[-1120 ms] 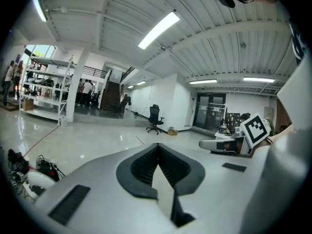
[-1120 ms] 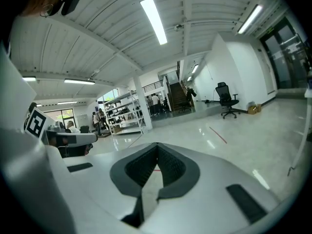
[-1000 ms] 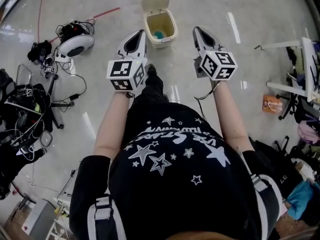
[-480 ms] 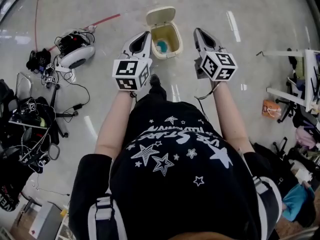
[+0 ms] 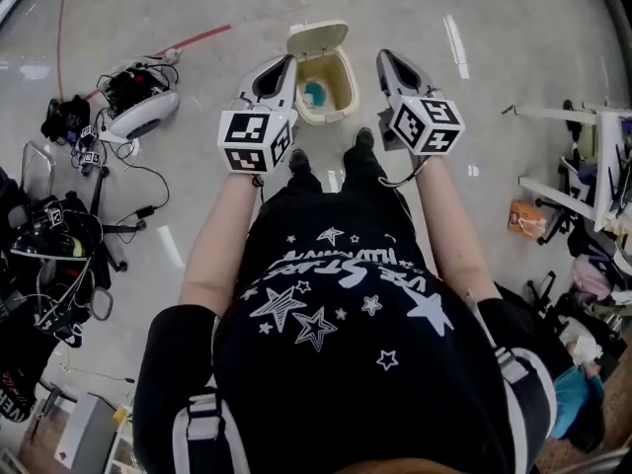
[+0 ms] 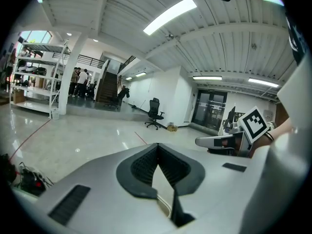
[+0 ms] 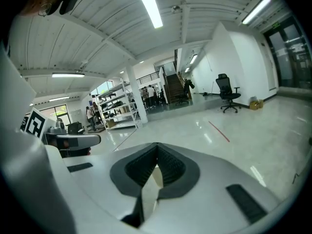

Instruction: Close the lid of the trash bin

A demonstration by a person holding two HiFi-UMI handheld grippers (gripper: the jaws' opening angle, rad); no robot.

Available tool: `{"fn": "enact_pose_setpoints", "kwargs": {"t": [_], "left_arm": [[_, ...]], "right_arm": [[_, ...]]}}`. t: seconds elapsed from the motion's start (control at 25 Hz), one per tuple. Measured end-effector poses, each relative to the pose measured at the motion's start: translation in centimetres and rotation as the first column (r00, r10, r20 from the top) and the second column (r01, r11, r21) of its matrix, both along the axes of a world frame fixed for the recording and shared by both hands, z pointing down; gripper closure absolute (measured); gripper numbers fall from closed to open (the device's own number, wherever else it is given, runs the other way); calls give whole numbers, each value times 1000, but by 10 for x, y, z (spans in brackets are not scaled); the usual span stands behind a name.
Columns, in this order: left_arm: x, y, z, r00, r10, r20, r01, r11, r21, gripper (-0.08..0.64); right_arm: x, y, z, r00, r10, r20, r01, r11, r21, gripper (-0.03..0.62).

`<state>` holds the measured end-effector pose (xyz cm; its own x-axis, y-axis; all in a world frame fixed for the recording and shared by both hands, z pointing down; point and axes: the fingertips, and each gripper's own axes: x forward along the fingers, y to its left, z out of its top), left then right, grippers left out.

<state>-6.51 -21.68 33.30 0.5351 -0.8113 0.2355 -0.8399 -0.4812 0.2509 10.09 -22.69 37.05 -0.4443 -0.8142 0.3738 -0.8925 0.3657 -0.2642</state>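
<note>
The trash bin (image 5: 336,114) stands on the floor (image 5: 494,28), just ahead of the person's shoes (image 5: 361,148); its lid (image 5: 316,38) tips back behind the opening; a small thing (image 5: 313,94) lies inside; the left gripper (image 5: 281,64) hangs at the bin's left, the right gripper (image 5: 384,59) at its right; a round device (image 5: 138,107) and cables (image 5: 59,255) lie well to the left; a rack (image 5: 592,166) stands far right.
</note>
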Motion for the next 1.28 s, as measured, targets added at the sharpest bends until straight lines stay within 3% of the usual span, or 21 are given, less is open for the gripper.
{"fn": "enact_pose_setpoints", "kwargs": {"t": [0.28,0.56,0.84,1.28], "left_arm": [[3,-34,20,995,-86,41,88,995,-40,549],[12,-76,56,977,-196,89,204,974,-95,549],[23,-115,103,953,-268,141,287,947,-144,549],[32,-146,191,929,-317,193,357,906,-230,549]], "right_arm": [[0,-53,28,994,-105,15,105,994,-37,597],[0,-114,68,972,-233,4,233,969,-85,597],[-4,-154,115,941,-339,10,337,932,-135,597],[-19,-179,202,883,-467,49,467,860,-206,597]]}}
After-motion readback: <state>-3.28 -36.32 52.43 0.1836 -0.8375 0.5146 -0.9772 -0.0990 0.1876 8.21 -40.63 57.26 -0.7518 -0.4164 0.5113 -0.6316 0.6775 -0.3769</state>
